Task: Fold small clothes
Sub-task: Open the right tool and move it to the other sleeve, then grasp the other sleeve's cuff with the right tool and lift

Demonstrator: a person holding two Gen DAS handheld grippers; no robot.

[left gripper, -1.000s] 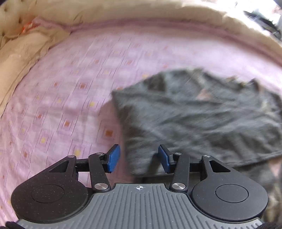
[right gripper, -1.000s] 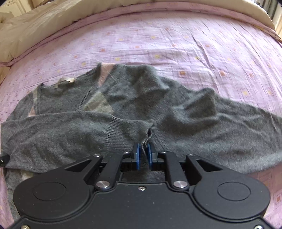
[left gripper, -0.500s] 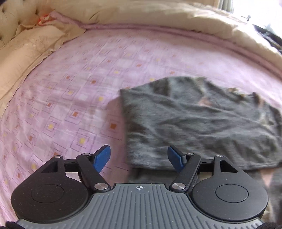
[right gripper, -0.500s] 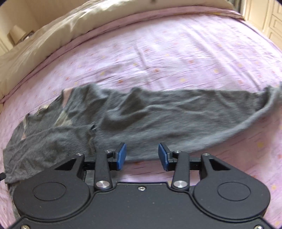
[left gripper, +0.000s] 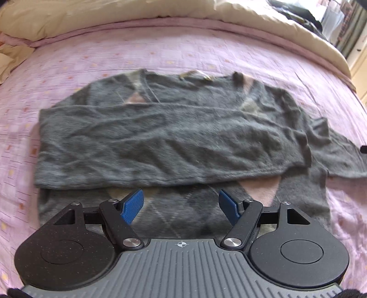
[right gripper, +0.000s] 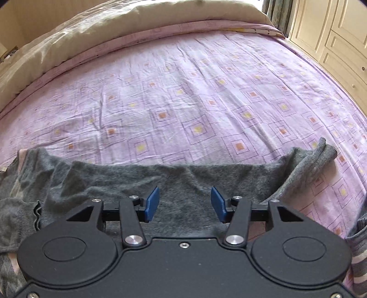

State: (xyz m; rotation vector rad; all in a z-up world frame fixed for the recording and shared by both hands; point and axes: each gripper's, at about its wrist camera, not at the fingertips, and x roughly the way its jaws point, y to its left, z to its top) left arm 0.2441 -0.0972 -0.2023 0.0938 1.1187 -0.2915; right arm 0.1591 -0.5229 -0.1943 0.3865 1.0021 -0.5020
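A grey argyle sweater [left gripper: 174,137] lies flat on a bed [right gripper: 183,96] covered with a lilac sheet printed in small squares, its neckline toward the far side and one sleeve [left gripper: 160,146] folded straight across the chest. From the left wrist view, the left gripper [left gripper: 181,201] hangs over the sweater's lower hem, where pale pink and light grey diamonds show in the knit; its blue pads [left gripper: 133,204] stand wide apart with nothing between them, clear of the fabric. The other sleeve [right gripper: 183,183] stretches out sideways over the sheet, seen from the right wrist view as a long grey band that ends in a cuff [right gripper: 321,153] turned up and folded back on itself at the far right. The right gripper [right gripper: 184,201] sits above the middle of that sleeve, its jaws opening, about half spread, with no cloth pinched between the blue pads [right gripper: 152,202]; the knit lies beneath them rather than in them. A ribbed cuff edge [right gripper: 29,217] of the folded sleeve shows at the left of that view. A cream duvet [left gripper: 137,13] is bunched along the far edge of the bed, and cream panelled cupboard doors [right gripper: 339,36] stand beyond the bed's right side. The left view is slightly blurred.
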